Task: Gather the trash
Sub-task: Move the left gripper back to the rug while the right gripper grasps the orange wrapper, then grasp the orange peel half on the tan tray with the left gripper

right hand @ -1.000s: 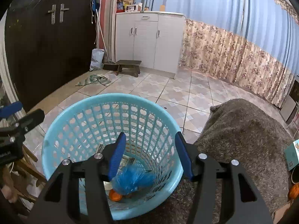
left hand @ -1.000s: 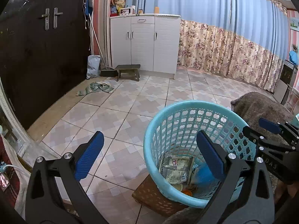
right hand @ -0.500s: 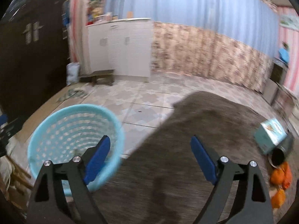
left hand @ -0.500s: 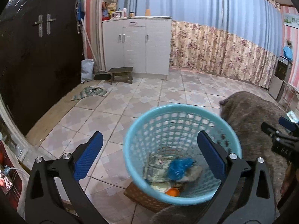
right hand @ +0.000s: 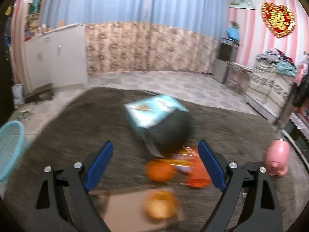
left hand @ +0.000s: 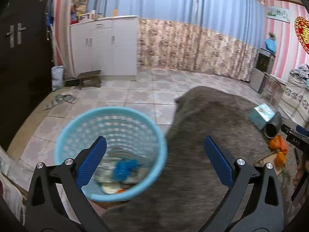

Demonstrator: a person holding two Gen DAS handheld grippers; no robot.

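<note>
Grey rug (right hand: 63, 127) fills my view, w/ trash bunched ahead. R gripper (right hand: 154, 164) jaws spread wide, nothing between, orange wrappers (right hand: 191, 172) just past the tips at 12 o'clock, teal box (right hand: 152, 112) beyond. L gripper (left hand: 154, 162) also agape & empty, basket (left hand: 63, 135) at its 11. I reckon R is nearer the wrappers, so it takes them.

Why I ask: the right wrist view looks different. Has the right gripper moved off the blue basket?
Yes. The right gripper swung right: the blue basket now sits at the left edge, and the jaws frame orange trash.
</note>
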